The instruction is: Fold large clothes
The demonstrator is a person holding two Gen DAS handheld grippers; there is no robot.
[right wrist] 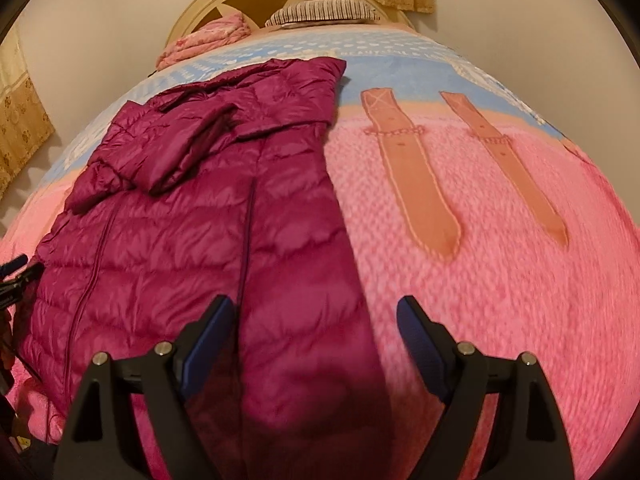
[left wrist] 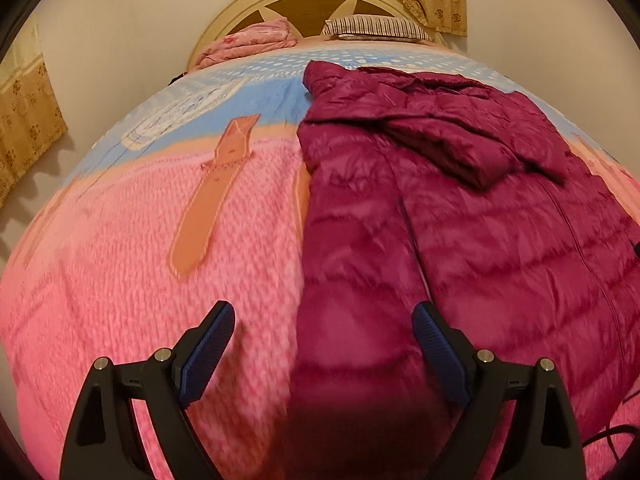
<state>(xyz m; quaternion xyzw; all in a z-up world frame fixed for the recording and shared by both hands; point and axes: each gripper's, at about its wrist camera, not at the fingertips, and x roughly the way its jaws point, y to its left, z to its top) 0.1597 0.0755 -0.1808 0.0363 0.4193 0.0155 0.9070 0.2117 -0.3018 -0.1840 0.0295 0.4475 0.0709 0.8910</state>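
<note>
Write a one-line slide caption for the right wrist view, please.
Open right tool above the near edge of a magenta puffer coat on a pink bedspread.

Left gripper (left wrist: 324, 318): two black plastic fingers, triangular cutouts, blue ribbed pads (left wrist: 210, 354), round silver screws on top. Right gripper (right wrist: 314, 312): same black build, blue pads, silver screws.

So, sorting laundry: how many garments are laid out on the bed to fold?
1: a magenta puffer coat spread flat on the pink bedspread. The pink bundle at the headboard is unclear.

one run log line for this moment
magenta quilted puffer jacket flat on pink bedspread | left gripper open | right gripper open
</note>
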